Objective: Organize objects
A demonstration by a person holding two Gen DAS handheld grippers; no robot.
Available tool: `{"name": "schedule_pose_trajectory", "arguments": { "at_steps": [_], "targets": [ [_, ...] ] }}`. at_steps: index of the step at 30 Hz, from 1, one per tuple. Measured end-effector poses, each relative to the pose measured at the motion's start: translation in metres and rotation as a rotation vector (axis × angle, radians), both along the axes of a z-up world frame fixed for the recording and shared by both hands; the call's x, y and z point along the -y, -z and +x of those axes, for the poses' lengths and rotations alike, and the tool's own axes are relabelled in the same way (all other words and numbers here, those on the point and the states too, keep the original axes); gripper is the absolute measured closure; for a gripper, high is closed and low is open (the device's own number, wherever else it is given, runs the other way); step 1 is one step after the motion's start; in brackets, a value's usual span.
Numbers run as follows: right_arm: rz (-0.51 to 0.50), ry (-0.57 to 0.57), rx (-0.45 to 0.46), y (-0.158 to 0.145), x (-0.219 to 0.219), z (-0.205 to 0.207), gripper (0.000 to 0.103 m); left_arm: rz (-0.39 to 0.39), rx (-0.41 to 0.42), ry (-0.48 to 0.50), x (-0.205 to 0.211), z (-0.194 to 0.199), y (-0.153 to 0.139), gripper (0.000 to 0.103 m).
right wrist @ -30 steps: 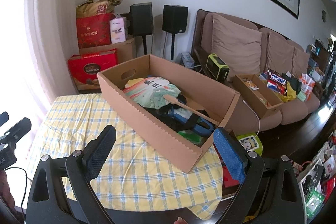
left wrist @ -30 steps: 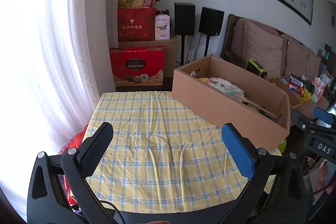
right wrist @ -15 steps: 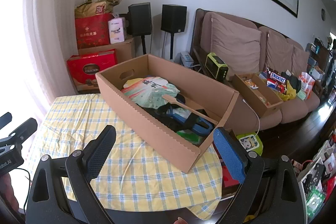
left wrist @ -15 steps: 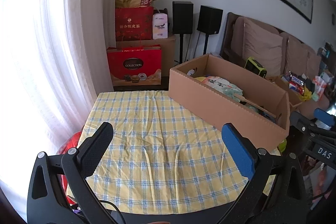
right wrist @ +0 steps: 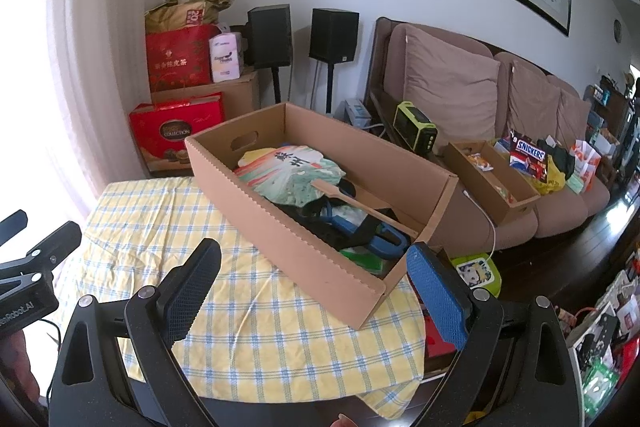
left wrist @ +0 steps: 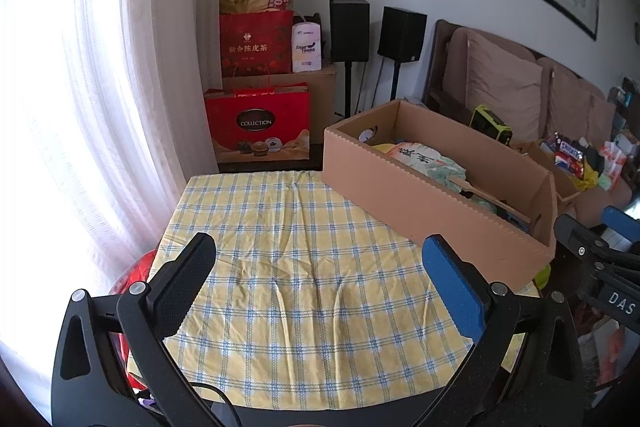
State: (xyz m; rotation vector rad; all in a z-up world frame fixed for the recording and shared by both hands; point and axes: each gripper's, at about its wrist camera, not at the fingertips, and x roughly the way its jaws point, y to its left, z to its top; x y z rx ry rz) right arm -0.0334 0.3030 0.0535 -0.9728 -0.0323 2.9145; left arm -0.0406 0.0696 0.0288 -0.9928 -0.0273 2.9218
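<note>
Cardboard box [right wrist: 304, 227], long and open-topped, is seen lying diagonally across the far right part of a table spread with a yellow-and-blue checked tablecloth [left wrist: 304, 267], one corner reaching the table's edge. The organizing appears well advanced or finished, as judged from the layout: no loose items are visible on the cloth in either view, and everything in sight has been gathered inside the box.

Inside it, a round hand fan [right wrist: 292, 171] printed in green and pastel with dark characters is laid on top, its flat wooden handle [right wrist: 360, 205] pointing toward the near end. Beneath and beside the fan, a blue-handled item [right wrist: 384, 241], dark straps or fabric, and green packaging [right wrist: 370, 259] at the near corner can be made out; their exact nature cannot be told. An oval hand-hole is cut in the far end wall.

Left gripper [left wrist: 316, 281] is held above the bare cloth, its jaws spread wide with nothing between them. Right gripper [right wrist: 316, 291] is likewise spread apart and empty, poised near the box's near corner.

A smaller cardboard tray [right wrist: 492, 179] holding snacks is set on the brown sofa [right wrist: 452, 95] behind, beside a Snickers pack [right wrist: 530, 157]. Red gift boxes [left wrist: 258, 125] are stacked by the curtain.
</note>
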Motion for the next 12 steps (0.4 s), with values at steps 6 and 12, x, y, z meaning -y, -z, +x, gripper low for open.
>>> {"name": "schedule_pose_trajectory", "arguments": {
  "at_steps": [6,12],
  "targets": [
    [-0.004,0.002,0.0,0.0003,-0.0007,0.0005,0.008,-0.008,-0.006,-0.004,0.0004,-0.0003,0.0005,0.0],
    [-0.003,0.002,-0.001,-0.0005,-0.0018,0.0008,0.008,-0.003,-0.011,-0.004,0.0001,0.0006,-0.0012,0.0]
  ]
}}
